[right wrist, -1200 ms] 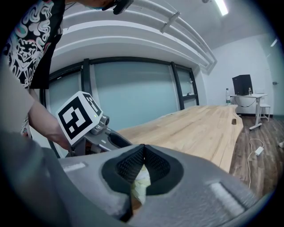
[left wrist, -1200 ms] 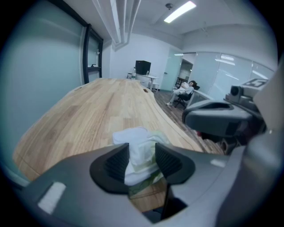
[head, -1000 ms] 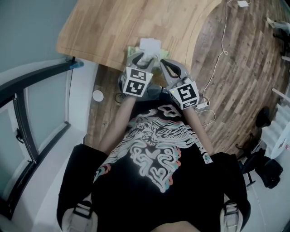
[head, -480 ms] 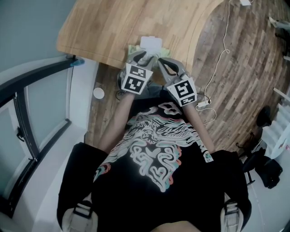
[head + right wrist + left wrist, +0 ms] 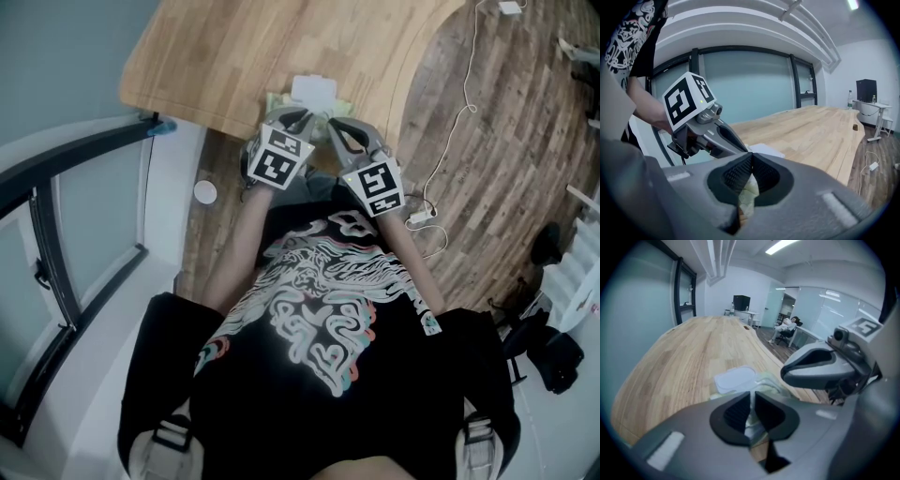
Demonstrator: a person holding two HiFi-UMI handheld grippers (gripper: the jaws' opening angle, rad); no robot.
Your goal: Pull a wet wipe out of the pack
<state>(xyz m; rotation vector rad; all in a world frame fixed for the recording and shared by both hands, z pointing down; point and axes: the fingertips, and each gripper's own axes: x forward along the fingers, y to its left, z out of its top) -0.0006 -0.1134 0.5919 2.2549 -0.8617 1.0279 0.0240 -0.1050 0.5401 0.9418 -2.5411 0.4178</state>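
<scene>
The right gripper (image 5: 751, 171) clamps the pack (image 5: 314, 92) at the table's (image 5: 234, 66) near edge (an anchor); fingers of the left gripper (image 5: 751, 404) have just closed on a wipe (image 5: 749, 426)

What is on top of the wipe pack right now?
A white lid sits on the pack. The left claw, its jaws just closed in, pinches a thin white wipe; the right claw grips the pack's wrapper. The opening is hidden behind them.
</scene>
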